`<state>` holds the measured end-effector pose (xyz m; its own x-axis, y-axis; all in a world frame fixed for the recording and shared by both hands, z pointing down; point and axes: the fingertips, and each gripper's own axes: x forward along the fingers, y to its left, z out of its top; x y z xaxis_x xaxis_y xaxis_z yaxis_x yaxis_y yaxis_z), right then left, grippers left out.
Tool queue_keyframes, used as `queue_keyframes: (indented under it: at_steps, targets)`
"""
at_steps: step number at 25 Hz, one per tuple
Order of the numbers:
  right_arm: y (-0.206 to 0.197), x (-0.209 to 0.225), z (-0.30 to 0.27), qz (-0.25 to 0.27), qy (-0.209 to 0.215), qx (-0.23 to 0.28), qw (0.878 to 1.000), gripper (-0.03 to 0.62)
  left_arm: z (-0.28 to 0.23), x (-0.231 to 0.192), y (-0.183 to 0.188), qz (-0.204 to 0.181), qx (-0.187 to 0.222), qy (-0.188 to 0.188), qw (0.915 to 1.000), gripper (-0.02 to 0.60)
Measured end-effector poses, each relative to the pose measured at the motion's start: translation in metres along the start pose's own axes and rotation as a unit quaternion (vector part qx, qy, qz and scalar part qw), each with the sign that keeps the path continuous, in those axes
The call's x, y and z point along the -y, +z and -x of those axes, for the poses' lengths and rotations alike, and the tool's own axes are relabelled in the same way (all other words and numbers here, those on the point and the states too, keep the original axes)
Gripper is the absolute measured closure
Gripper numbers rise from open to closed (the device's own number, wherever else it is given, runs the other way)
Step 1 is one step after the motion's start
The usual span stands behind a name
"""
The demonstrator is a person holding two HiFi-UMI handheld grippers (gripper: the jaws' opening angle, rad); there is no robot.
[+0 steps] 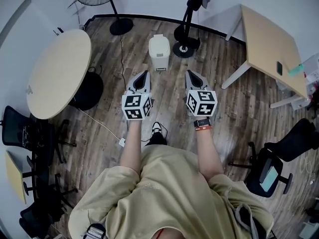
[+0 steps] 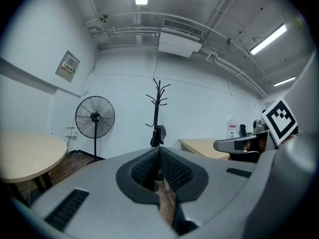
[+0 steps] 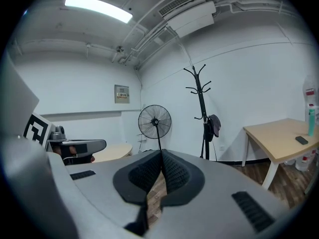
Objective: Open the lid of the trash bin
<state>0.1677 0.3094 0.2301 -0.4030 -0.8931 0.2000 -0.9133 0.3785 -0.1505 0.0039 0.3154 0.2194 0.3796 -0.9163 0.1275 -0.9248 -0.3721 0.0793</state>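
Note:
A small white trash bin (image 1: 159,52) with its lid down stands on the wood floor ahead of me, seen only in the head view. My left gripper (image 1: 145,73) is held level in the air, short of the bin and a little to its left, jaws shut with nothing between them (image 2: 159,153). My right gripper (image 1: 189,73) hangs beside it, to the bin's right, jaws also shut and empty (image 3: 161,156). Neither gripper touches the bin. Both gripper views look over the bin at the far wall.
A round table (image 1: 57,71) stands at the left, a rectangular table (image 1: 271,46) at the right. A standing fan (image 1: 121,26) and a coat rack base (image 1: 185,44) flank the bin at the wall. Office chairs (image 1: 276,161) sit at both sides. A white cable (image 1: 99,123) crosses the floor.

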Motion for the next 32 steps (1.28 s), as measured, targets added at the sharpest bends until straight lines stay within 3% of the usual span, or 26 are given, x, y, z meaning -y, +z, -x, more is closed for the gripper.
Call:
queue_keyframes:
  at_steps: [21, 32]
  targets:
    - [0.013, -0.065, -0.197, 0.005, 0.011, -0.02, 1.0, 0.579, -0.112, -0.154, 0.006, 0.003, -0.018, -0.045, 0.9988, 0.557]
    - [0.005, -0.048, -0.265, -0.016, 0.013, -0.032, 0.999, 0.579, -0.157, -0.2, -0.01, 0.013, -0.03, -0.02, 0.9993, 0.557]
